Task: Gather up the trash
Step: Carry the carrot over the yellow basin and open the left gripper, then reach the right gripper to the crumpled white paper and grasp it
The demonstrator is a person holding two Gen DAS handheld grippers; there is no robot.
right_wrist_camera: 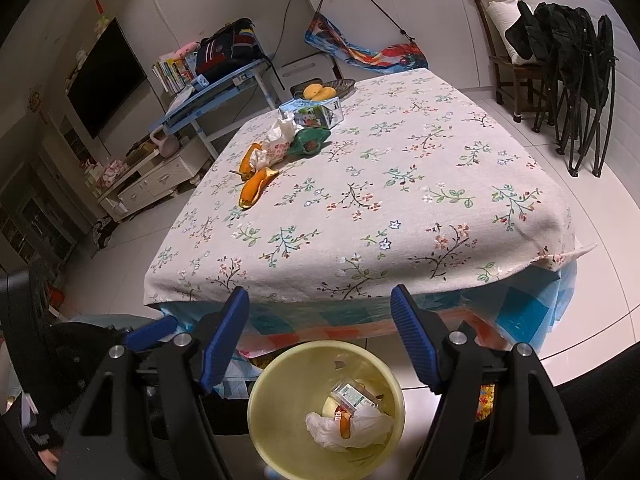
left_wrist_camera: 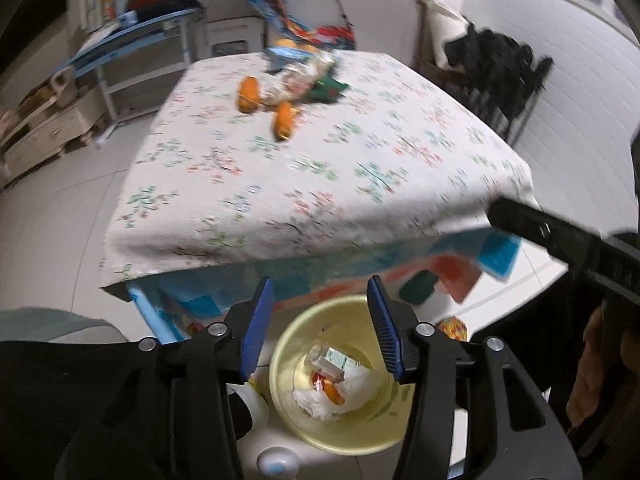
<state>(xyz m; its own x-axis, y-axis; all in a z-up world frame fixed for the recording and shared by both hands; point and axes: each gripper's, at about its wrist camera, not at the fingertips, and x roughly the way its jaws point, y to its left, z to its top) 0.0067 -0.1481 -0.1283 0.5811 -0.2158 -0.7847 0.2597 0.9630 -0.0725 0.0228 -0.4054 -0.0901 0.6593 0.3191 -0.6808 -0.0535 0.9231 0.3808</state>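
Observation:
My left gripper [left_wrist_camera: 321,280] hangs open over a pale yellow bin [left_wrist_camera: 360,432] on the floor, with nothing between its blue pads. A white tissue [left_wrist_camera: 352,392], a small carton [left_wrist_camera: 334,360] and a bit of orange peel lie in the bin. My right gripper [right_wrist_camera: 318,296] is open and empty above the same bin [right_wrist_camera: 288,440], at the near edge of the table [right_wrist_camera: 400,184]. At the far left of its floral cloth lie two orange peels [right_wrist_camera: 256,186], a crumpled wrapper [right_wrist_camera: 276,146], a green packet [right_wrist_camera: 310,142] and a drink carton pack [right_wrist_camera: 314,114].
A dish of fruit [right_wrist_camera: 324,90] stands at the table's far edge. Folded black chairs [right_wrist_camera: 580,80] lean at the right, and a blue desk [right_wrist_camera: 216,88] with books and a bag stands at the left. White floor tiles surround the table.

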